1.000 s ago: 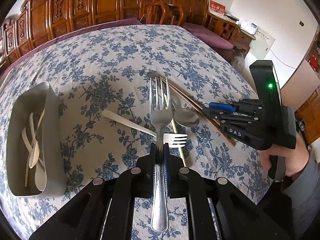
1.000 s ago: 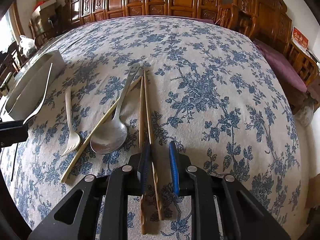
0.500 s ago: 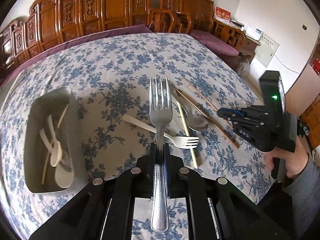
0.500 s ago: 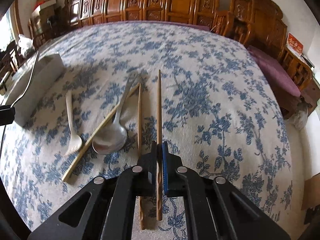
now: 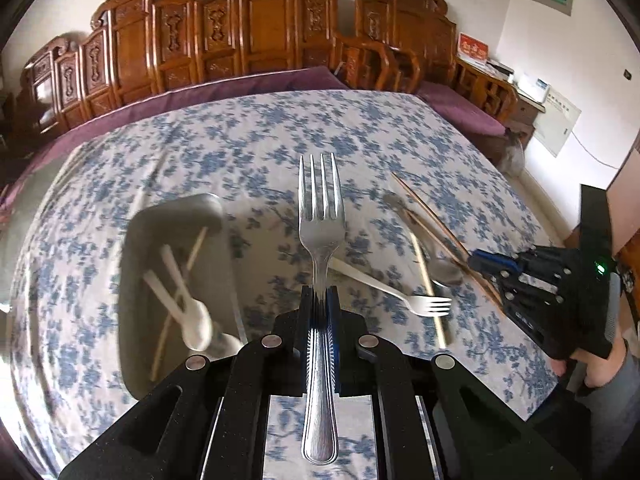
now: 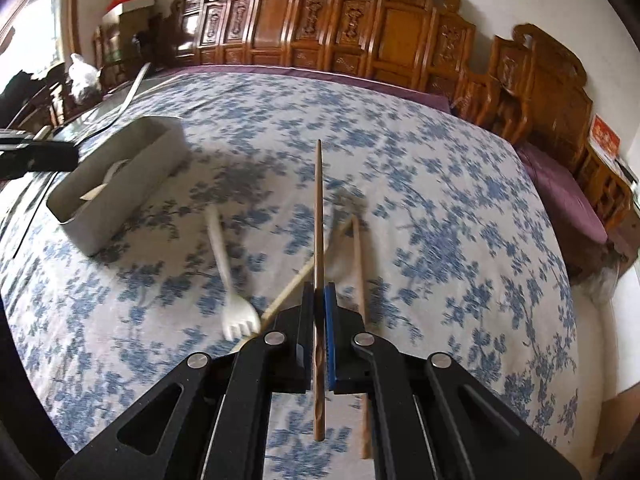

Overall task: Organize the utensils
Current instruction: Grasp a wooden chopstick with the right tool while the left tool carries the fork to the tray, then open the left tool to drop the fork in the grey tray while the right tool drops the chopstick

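Utensils are split between your two grippers, the tablecloth and a tray. Your left gripper (image 5: pixel 320 312) is clamped on a steel fork (image 5: pixel 321 240), held w/ tines pointing away from you, above the blue floral tablecloth (image 5: pixel 260 152). Your right gripper (image 6: pixel 319 312) is pinched on one brown chopstick (image 6: pixel 318 220), lifted off the cloth and pointing fwd. Just right of it a second brown chopstick (image 6: pixel 359 264) lies flat. To the left, a white plastic fork (image 6: pixel 230 280) and a pale chopstick (image 6: pixel 296 284) rest on the cloth, tips near each other. Further left sits the grey tray (image 6: pixel 120 184), w/ white utensils (image 5: pixel 188 304) inside. Beyond the table, carved wooden chairs (image 6: pixel 360 32) line the wall.
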A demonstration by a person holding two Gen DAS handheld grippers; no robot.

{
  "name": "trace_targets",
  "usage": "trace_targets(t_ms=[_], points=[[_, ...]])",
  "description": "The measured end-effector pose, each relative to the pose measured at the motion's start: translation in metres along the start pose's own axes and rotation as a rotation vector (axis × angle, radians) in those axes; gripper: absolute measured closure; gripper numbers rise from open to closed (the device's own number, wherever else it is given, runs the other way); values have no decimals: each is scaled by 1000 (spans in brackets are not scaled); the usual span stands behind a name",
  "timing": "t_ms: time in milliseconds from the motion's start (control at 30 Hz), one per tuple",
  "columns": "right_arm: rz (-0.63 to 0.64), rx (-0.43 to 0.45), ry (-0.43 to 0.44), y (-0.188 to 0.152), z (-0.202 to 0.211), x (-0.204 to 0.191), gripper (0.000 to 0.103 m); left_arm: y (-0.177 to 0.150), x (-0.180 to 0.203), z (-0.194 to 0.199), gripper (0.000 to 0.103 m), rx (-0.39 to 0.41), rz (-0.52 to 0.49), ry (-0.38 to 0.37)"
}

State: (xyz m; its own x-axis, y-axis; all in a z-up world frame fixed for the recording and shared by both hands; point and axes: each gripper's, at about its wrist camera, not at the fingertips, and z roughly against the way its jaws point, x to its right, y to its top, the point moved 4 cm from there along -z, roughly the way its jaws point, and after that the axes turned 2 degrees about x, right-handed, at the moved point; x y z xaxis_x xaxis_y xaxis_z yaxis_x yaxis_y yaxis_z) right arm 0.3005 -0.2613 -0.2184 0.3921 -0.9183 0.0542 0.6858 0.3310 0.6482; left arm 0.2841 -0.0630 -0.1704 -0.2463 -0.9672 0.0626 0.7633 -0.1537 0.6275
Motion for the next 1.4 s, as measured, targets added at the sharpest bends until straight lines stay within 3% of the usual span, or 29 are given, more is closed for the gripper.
trace_targets(t_ms=[533, 1100, 1333, 1400], points=[[46, 42, 100, 34, 11, -59, 97, 5, -90, -21, 97, -70, 33, 126], [67, 23, 154, 53, 0, -102, 97, -1, -119, -73, 96, -167, 45, 119], [62, 17, 172, 58, -4, -119, 97, -4, -128, -45, 93, -116, 52, 119], [60, 21, 184, 61, -3, -126, 97, -5, -130, -34, 85, -96, 44, 126]])
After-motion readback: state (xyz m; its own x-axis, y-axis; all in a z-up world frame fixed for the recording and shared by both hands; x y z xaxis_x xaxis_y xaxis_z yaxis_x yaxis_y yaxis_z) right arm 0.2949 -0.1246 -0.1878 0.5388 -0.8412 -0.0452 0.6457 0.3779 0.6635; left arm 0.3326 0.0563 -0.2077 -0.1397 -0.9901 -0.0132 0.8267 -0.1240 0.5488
